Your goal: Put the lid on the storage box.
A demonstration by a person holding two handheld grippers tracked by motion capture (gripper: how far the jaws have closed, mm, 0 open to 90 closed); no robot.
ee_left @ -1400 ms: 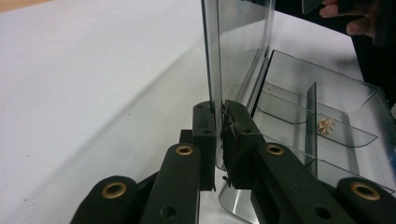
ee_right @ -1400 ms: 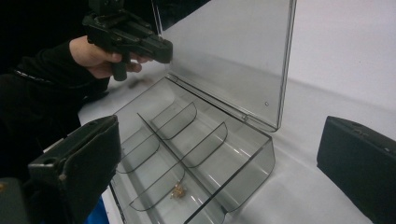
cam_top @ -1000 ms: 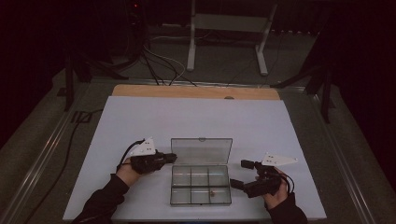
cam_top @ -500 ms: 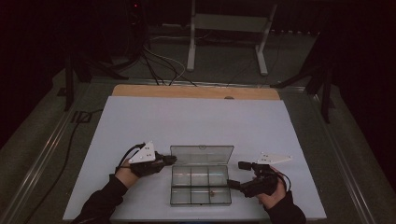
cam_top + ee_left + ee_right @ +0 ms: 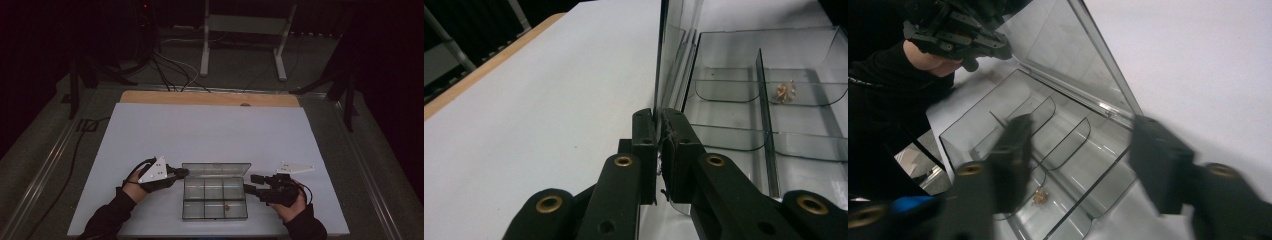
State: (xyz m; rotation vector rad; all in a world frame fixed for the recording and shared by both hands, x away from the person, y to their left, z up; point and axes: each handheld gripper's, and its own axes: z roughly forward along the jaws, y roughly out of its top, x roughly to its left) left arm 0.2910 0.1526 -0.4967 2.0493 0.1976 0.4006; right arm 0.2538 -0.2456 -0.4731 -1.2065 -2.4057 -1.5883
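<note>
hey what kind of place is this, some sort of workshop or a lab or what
Probably a lab or recording studio set up for capturing handling tasks: a white table in a dark room, loose cables on the floor behind it, and a metal stand at the back.

Organizer box (image 5: 215,197) on table (image 5: 210,130), between both tongs.

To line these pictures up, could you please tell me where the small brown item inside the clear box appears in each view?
High view: the small brown item lies in the box's near row, middle compartment, low and centre.
Left gripper view: it lies at upper right, in a far compartment.
Right gripper view: it lies at bottom centre, between the blurred jaws.
Shared landmark: the raised clear lid, which the left gripper pinches.
</note>
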